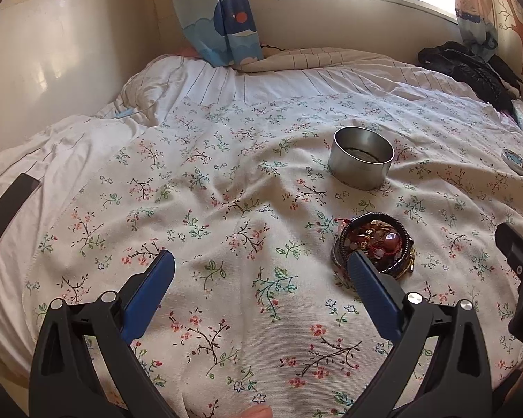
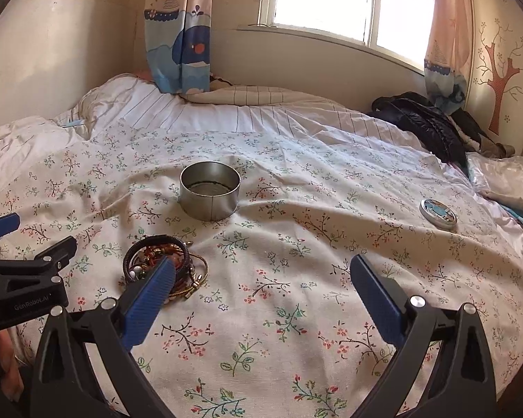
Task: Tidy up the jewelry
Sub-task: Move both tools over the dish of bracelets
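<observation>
- Grippers come first: the left gripper (image 1: 261, 271) and the right gripper (image 2: 263, 273) both hang low over the flowered bedspread (image 1: 226, 209), blue fingers spread wide, nothing between them.
- Bracelets (image 1: 371, 244) lie in one tangled pile on the cloth, between the two grippers. Dark cords, red beads and gold bits are all knotted up together. The left gripper's right finger (image 1: 369, 285) looks to be just in front of the pile; I cannot tell if it touches.
- Farther back, well apart from the pile, stands a round metal tin (image 2: 210, 195), open on top.
- Its lid (image 2: 438, 213) lies off to the right, far from the tin.
- Trouble I can guess: grab one bracelet and the whole clump may come along, then drop halfway. The soft, bumpy bed could also tip the tin if it gets bumped.
</observation>
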